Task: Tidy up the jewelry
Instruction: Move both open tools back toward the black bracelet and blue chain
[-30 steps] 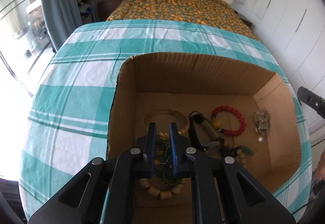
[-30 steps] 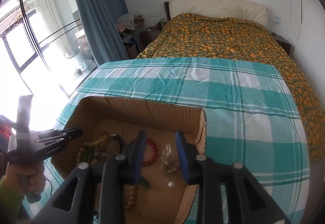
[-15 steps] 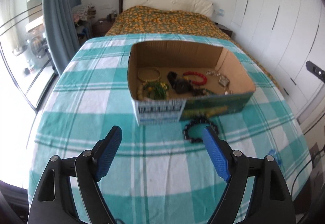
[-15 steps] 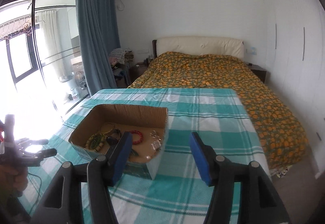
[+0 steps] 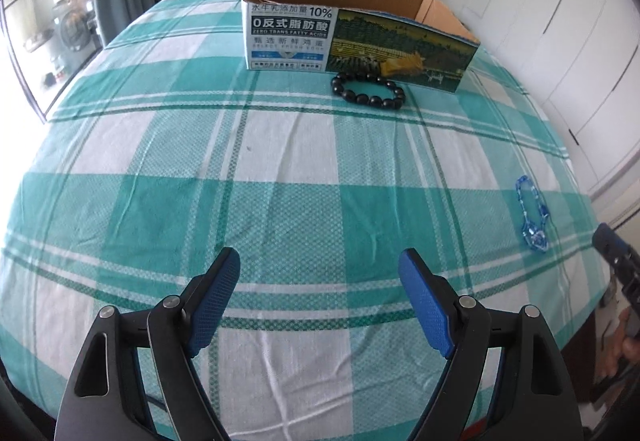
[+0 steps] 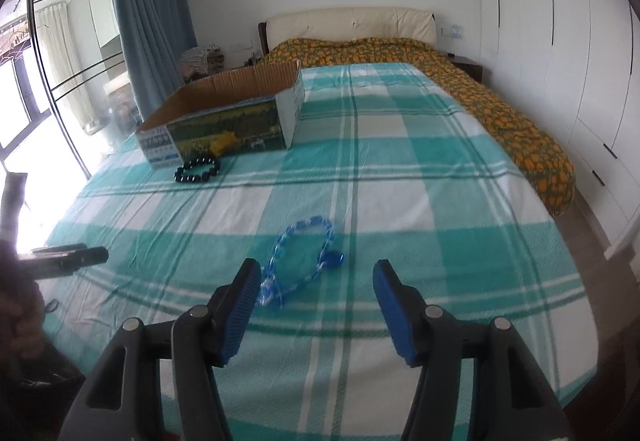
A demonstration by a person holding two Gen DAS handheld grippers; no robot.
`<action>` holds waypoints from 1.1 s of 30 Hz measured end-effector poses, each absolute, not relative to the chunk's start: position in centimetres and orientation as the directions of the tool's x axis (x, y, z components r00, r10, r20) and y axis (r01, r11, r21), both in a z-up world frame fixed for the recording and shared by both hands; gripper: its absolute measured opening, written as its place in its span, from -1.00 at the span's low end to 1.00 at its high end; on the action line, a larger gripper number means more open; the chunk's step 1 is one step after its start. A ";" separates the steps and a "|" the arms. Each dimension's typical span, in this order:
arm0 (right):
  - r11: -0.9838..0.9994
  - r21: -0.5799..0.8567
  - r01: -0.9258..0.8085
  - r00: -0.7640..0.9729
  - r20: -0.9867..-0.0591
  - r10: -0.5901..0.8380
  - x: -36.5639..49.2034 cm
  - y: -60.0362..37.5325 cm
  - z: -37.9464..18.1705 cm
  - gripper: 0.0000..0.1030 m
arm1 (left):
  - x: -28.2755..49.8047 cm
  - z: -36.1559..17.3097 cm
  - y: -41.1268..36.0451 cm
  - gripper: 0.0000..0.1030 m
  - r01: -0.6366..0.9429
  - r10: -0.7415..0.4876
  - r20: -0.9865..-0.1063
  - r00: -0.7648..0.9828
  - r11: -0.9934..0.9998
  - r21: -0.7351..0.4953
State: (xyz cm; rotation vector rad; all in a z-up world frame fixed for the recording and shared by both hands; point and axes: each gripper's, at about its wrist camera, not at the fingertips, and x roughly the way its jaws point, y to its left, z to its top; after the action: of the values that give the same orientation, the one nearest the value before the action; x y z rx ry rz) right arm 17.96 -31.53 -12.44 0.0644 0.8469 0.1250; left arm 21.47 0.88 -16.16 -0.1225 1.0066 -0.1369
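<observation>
- Bedroom setting: white wardrobe doors along one wall, blue curtain beside a large window, air conditioner high on the back wall.
- Bed with an orange-patterned cover and cream headboard stands beyond the far edge of the work surface.
- Work surface is covered by a teal-and-white checked cloth; creases visible across the middle.
- Cardboard box, open-topped, printed front panel with text and a landscape picture, sits near the far edge of the cloth. Contents not visible from either view.
- Left gripper: jaws spread wide, blue pads apart, nothing between them; only bare cloth shows in the gap. It hangs over the near edge of the cloth. Jaws have just been opening.
- Right gripper: jaws parted, nothing clamped. Jaws have just been opening. Its tip is also seen at the right margin of the left wrist view, with part of a hand behind it.
- Black bead bracelet lies flat on the cloth, just in front of the box's printed face, apparently not touching it.
- Blue bead bracelet, translucent, lies on the cloth toward the near right edge, well apart from the box. In the right wrist view its near end sits just beside the left finger's pad; contact cannot be told.
</observation>
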 end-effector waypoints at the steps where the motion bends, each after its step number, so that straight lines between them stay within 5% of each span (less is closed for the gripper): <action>1: 0.990 0.111 -0.084 0.652 -0.745 0.139 17.9 -31.4 -12.7 0.16 | 21.6 -16.1 0.8 0.61 0.056 -0.173 -0.832 0.528 0.984 -0.169; 33: 0.990 0.139 0.005 0.587 -0.802 0.109 21.0 -32.1 -16.3 0.16 | 34.6 -16.3 0.6 0.61 -0.048 -0.161 -0.810 0.564 0.973 -0.227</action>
State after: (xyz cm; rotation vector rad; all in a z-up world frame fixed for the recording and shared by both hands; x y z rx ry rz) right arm 21.05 -32.06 -16.30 0.1308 0.9421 0.0611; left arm 34.63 0.55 -16.26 -0.2345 0.9719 -0.0673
